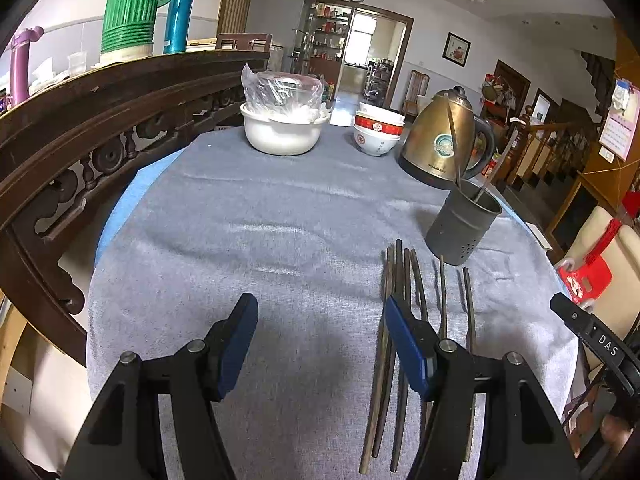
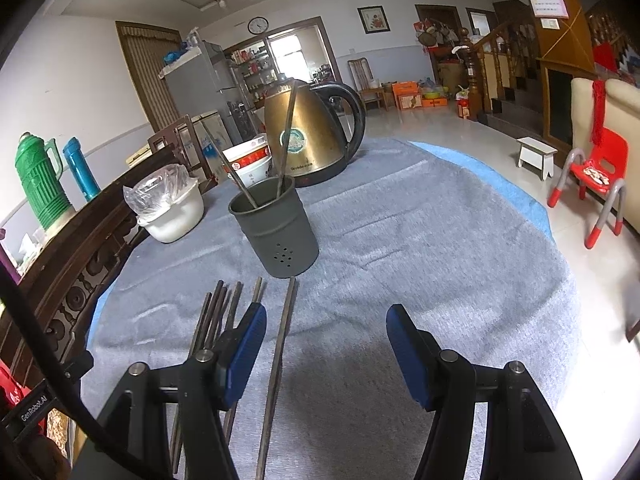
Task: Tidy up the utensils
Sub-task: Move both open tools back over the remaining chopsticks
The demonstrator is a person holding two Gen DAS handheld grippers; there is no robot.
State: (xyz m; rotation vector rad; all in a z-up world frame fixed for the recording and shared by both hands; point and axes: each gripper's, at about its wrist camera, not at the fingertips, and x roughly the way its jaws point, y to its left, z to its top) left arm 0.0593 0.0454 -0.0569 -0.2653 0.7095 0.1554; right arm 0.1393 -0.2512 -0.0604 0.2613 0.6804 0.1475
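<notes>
Chopsticks (image 2: 276, 360) lie loose near the table's (image 1: 280, 220) front edge; two stand in the holder (image 2: 276, 232).
Left gripper (image 1: 320, 344) and right gripper (image 2: 324, 352) hover wide, empty; next, probably, one must close on a single chopstick.

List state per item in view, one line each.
left tongs: open, empty, above the cloth
right tongs: open, empty; one chopstick lies on the cloth between the fingers
utensil holder: upright, two chopsticks standing in it
loose chopsticks: flat on the cloth, not yet in the holder
kettle: upright, lid on
stacked bowls: nested, upright
white pot: bagged container on top
</notes>
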